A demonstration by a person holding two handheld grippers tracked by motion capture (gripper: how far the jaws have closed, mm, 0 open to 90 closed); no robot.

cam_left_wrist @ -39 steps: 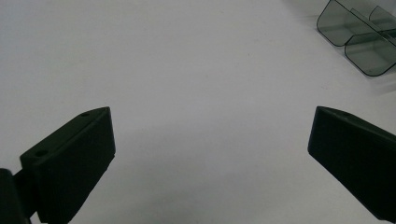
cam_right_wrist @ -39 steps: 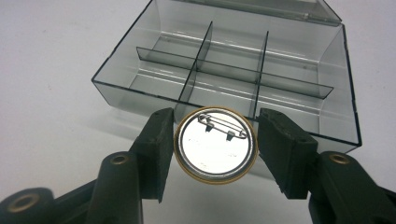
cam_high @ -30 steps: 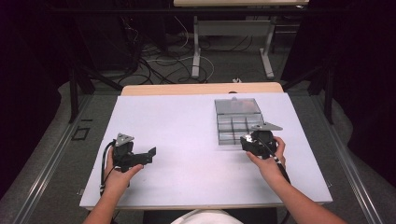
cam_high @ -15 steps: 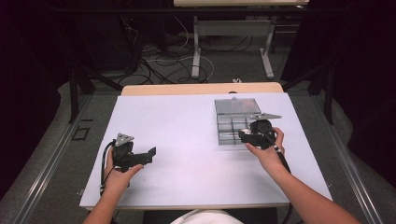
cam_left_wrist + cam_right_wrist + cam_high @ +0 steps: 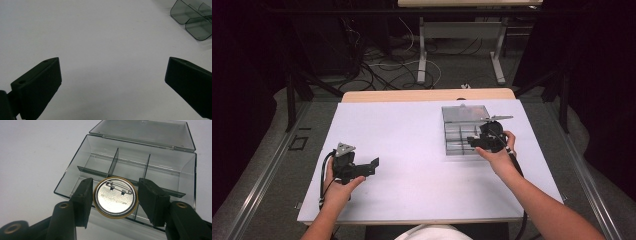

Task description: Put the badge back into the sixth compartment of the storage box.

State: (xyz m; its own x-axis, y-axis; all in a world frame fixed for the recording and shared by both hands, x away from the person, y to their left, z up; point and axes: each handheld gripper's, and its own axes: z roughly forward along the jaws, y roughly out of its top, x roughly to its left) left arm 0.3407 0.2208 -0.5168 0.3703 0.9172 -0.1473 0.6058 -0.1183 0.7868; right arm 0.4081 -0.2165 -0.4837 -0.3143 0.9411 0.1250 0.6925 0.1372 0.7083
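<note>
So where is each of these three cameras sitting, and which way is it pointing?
High view: fixed above the person's side, looking forward and down on the white table; both forearms, the left gripper and right gripper show.
Left gripper view: rides the left gripper, looking along its wide-apart jaws at bare table, the box corner at top right.
Right gripper view: rides the right gripper, looking at a pin-back button badge between its jaws.
Shared: all three show the clear compartment box.

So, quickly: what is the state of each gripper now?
Left gripper: open, holding nothing.
Right gripper: shut on a pin badge, over the box.
</note>
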